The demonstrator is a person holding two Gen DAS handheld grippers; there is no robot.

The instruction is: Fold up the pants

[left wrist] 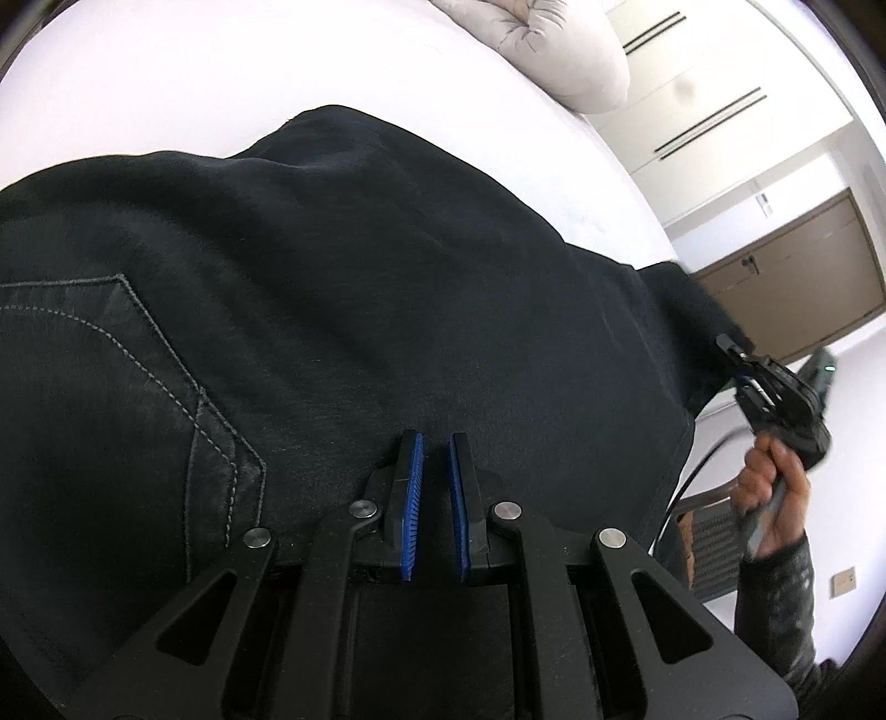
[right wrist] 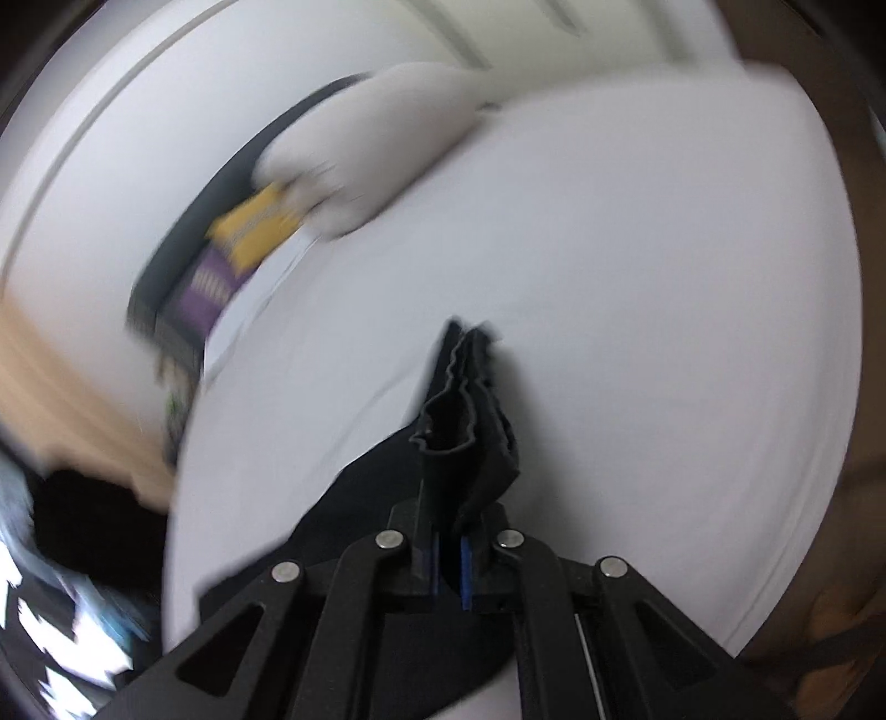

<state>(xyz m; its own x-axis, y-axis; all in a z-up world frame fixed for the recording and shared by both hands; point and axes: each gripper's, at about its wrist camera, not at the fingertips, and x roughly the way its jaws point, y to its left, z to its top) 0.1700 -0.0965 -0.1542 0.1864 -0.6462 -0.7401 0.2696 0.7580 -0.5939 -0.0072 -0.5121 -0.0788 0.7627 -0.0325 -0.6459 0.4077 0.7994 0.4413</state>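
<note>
Pants [left wrist: 360,288]: dark, spread across the white bed [left wrist: 166,83], back pocket at left
Left claw [left wrist: 434,443]: over the pants, blue pads slightly apart, holding nothing
Right claw [right wrist: 449,531]: clamped on a bunched pants edge [right wrist: 465,410], raised over the bed
Pillow [left wrist: 554,44]: pale, at the bed's far edge

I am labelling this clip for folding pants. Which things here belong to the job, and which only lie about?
Job: black pants; white bed; left gripper; right gripper, shut on the pant hem.

Lying about: pale pillow; yellow and purple packages; brown cabinet.
</note>
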